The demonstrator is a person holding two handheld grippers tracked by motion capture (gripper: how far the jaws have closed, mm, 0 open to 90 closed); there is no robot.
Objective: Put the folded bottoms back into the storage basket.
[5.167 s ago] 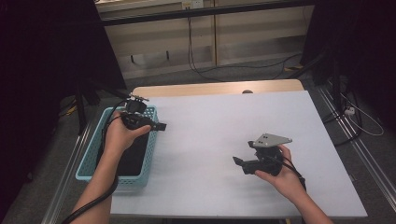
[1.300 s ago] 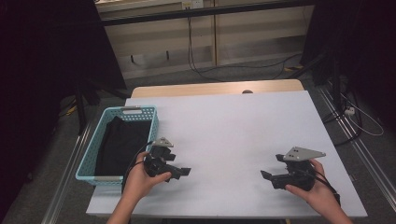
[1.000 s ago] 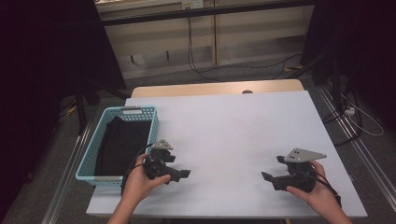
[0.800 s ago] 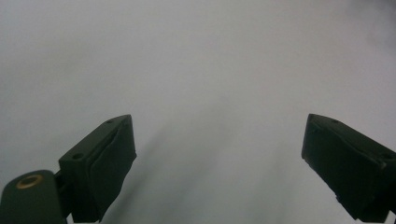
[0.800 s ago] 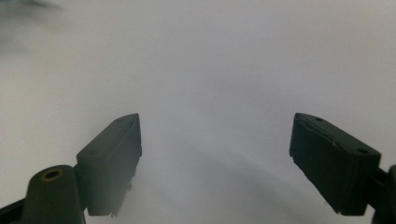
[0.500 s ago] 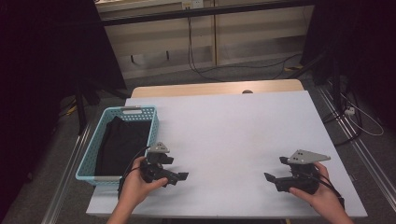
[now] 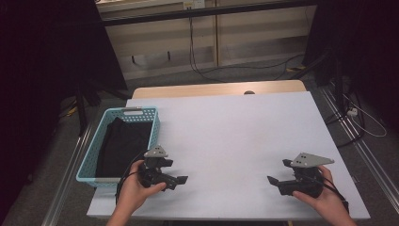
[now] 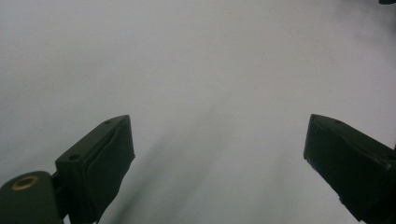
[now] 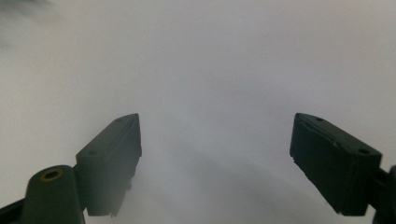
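Both black grippers carry grey three-cornered plates, trailing cables and brass-ringed screws.

The white table (image 7: 235,141) lies bare between both hands; only the teal basket (image 7: 89,157) blocks its left edge.

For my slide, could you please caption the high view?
Two open claws, left and right, rest empty on a white table beside a teal basket holding black cloth.

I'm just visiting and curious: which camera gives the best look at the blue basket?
The high view: the basket sits whole at the table's left edge, dark cloth inside. Both gripper views look at bare table between open claws, not the basket.
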